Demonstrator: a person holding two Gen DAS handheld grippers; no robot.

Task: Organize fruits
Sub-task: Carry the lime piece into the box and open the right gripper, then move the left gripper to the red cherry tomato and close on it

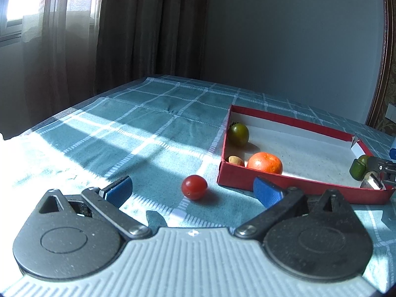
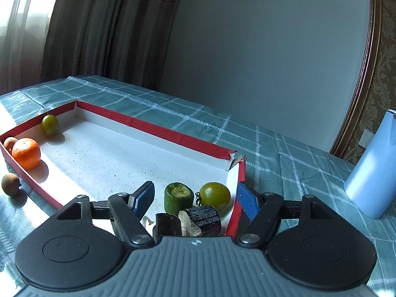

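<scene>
Checked cloth [image 1: 148, 123] covered the table. Red box [image 2: 153, 126] lay on it, white floor bare in the middle. Pale blue jug [image 2: 371, 168] stood right of the box. Left claw [image 1: 193, 190] was spread wide, holding nothing, low over the cloth. Right claw [image 2: 195, 199] also stood wide and empty, over the box's near corner. Orange [image 1: 264, 162] sat in the box's left corner, near a green tomato [image 1: 238, 133]. Red tomato [image 1: 194, 187] lay outside on the cloth, between the left claw's fingers [image 1: 118, 190].

right hand-held gripper [image 2: 195, 198] open over cucumber piece [image 2: 178, 196] in red tray [image 2: 158, 128].
</scene>
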